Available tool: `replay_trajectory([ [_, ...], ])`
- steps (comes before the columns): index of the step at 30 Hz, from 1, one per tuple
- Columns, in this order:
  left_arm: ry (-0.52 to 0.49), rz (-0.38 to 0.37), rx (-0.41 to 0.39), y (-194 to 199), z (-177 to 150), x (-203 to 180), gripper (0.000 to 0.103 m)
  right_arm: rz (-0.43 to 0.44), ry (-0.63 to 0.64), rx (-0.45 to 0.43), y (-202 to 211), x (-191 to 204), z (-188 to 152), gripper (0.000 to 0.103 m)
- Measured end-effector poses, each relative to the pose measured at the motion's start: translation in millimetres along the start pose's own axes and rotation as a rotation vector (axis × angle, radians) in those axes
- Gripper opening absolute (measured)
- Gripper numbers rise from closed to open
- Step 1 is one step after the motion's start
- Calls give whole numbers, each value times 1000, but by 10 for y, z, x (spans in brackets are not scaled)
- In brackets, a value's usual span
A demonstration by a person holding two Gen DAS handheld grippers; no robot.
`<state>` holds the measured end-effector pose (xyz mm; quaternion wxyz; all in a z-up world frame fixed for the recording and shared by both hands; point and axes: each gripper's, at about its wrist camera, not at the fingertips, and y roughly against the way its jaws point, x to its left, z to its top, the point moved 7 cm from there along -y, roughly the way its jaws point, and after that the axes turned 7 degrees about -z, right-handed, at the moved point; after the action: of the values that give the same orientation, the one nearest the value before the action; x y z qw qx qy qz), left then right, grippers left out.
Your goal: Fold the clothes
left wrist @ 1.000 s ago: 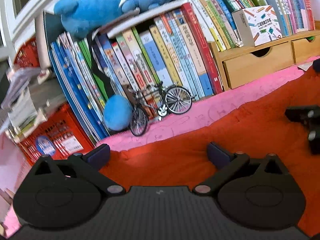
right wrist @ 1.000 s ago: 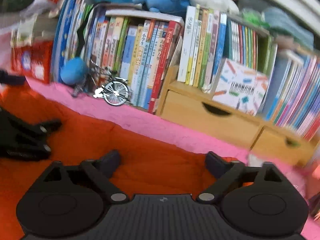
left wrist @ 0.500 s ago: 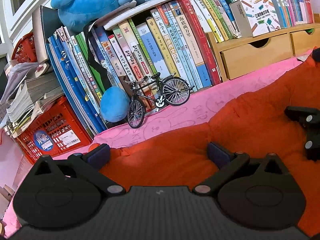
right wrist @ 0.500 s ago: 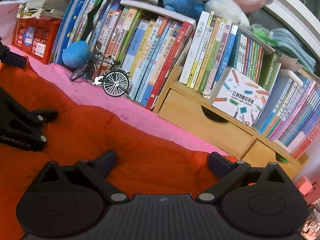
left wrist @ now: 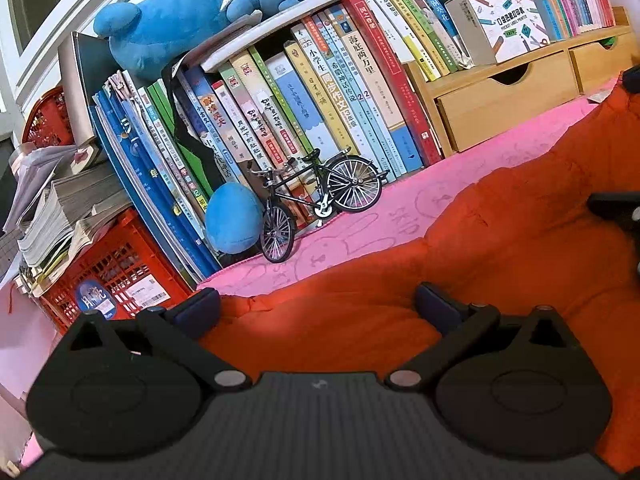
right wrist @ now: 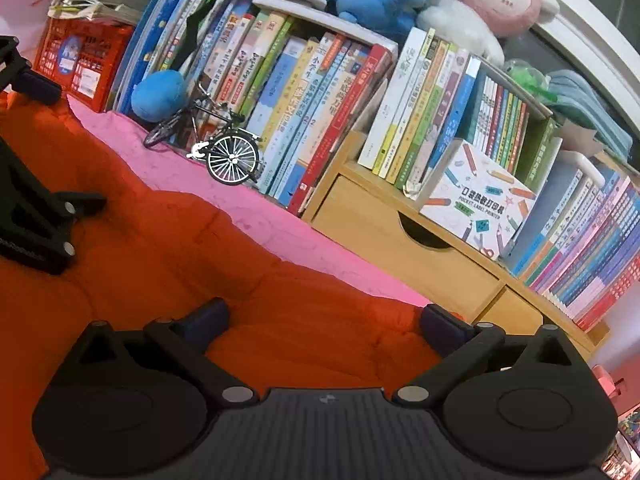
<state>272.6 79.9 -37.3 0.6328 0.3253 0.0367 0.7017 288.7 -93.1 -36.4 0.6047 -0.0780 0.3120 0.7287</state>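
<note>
left tool sits low in its frame with fingers spread wide apart, hovering over the orange garment that fills the lower right of the view on the pink cloth. right tool is spread apart too, the orange garment bunched across the lower left of its frame, with the left tool showing black at the left edge. a toy bicycle stands mid-frame before the row of books.

One orange garment lies on one pink cloth. One model bicycle stands there. Two wooden drawers show.
</note>
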Motion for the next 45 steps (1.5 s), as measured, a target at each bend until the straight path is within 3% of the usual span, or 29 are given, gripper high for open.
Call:
replay_trajectory([
  [15,56,-6,11,-3,-101,239,103,8,-38,24,-18,-173,-100,103],
  [21,96,27,28,-7,-179,451,103,11,-62,35,-35,-299,-178,103],
  [28,135,64,69,-27,-303,687,103,-15,-117,79,-103,-605,-379,103],
  [36,181,44,91,-67,-395,786,103,-60,-144,115,-114,-845,-638,103],
  [40,190,34,93,-84,-410,777,103,-37,-229,154,-85,-993,-776,103],
  [45,180,43,94,-89,-404,770,103,-136,-187,126,153,-1073,-601,102],
])
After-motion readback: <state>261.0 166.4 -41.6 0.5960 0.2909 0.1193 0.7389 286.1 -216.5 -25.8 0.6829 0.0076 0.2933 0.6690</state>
